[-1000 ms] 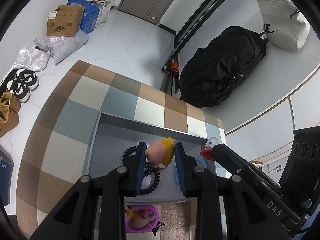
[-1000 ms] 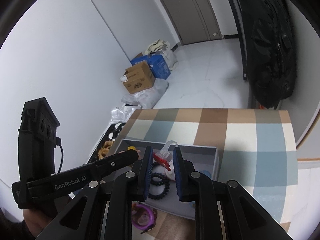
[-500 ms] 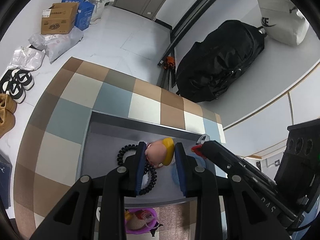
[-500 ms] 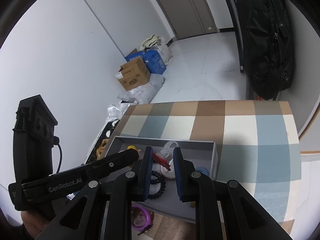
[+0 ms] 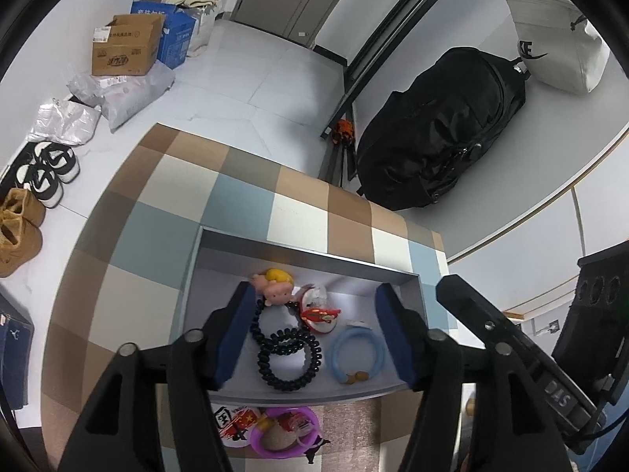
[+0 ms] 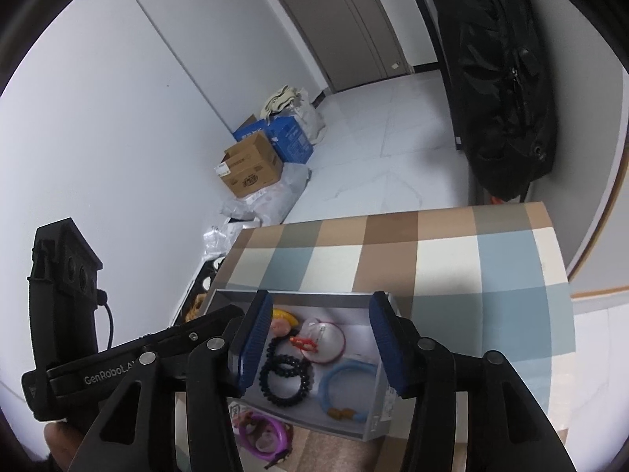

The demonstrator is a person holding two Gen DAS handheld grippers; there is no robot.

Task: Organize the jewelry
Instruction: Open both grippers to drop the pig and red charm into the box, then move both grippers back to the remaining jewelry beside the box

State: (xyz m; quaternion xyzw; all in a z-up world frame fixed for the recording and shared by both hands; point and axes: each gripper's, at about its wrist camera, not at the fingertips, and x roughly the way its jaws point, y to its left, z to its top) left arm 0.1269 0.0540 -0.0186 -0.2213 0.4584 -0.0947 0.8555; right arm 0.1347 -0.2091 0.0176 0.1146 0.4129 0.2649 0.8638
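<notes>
The grey tray (image 5: 298,247) sits on the checked cloth (image 5: 165,236), and everything is placed from it: inside, near the far wall, lies the doll-head hair tie (image 5: 277,285) with its black coiled band (image 5: 285,354) trailing toward the near wall; just beside it, further right, the clear round case with the red clip (image 5: 318,310); then the blue bracelet (image 5: 355,354) in the near right part of the tray. Outside the tray, just past its near wall, the purple bangle (image 5: 285,432) and a few small trinkets wait on the cloth, and those look like the next candidates. The left gripper (image 5: 314,334) hangs over the tray with jaws spread wide and nothing between the pads; the doll-head piece lies free just off its left finger. The right gripper (image 6: 320,338) is spread wide as well and empty, hovering above the tray, with the same pieces showing between its fingers. What matters now is that the loose pieces lie on the near side of the tray, toward the person and below both tools, so either one has to draw back over the near wall and dip down. The bangle (image 6: 261,436) shows low and left of the right gripper, under the left tool's body, so my read is the left hand is nearer. It lies flat, a ring with no long axis, so one finger inside the loop should do.
</notes>
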